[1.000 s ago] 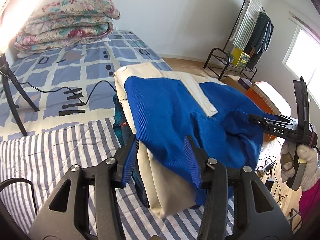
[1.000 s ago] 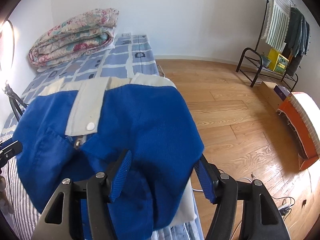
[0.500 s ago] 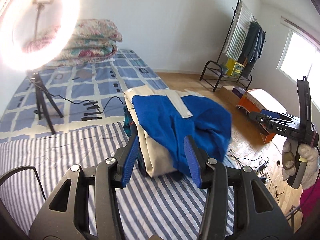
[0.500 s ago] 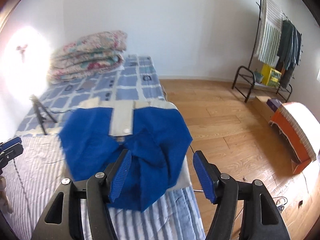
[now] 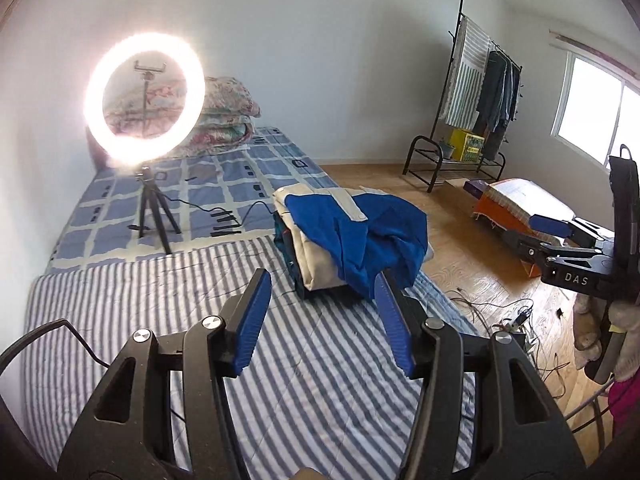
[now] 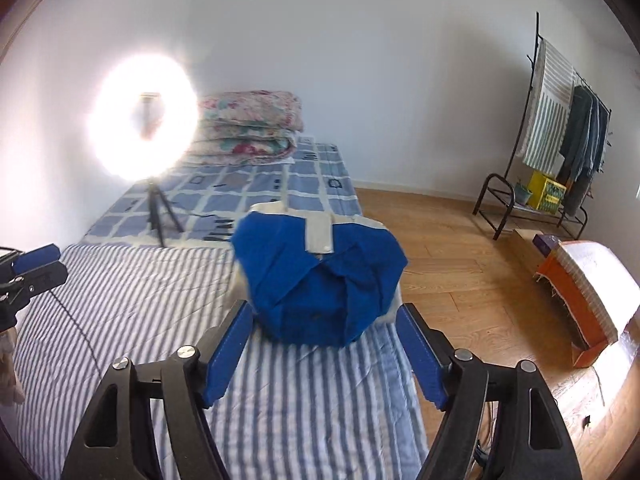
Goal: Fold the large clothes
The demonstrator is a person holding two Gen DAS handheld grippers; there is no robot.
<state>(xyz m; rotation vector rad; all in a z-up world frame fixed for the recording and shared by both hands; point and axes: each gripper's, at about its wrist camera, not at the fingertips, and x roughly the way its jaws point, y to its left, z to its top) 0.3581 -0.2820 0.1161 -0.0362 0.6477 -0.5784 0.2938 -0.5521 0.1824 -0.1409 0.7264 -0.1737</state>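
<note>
Both tools have been drawn back from the blue garment [image 6: 320,280], which is left bunched atop the stack at the bed's [image 5: 160,300] right edge, the left tool [image 5: 324,316] and right tool [image 6: 326,356] held open and empty, so a slide floorward is risked.

A bright indoor scene with two light sources. A lit ring light [image 5: 145,98] glows white and casts a hazy halo onto the wall behind it (in the right wrist view its centre is almost washed out). Daylight comes through a window [image 5: 596,120], overexposed to white. The wooden floor [image 6: 460,264] shows soft glare. Fisheye curvature bends walls, and dark vignetting fills the corners. The blue garment [image 6: 320,280] has slightly blurred edges.
</note>
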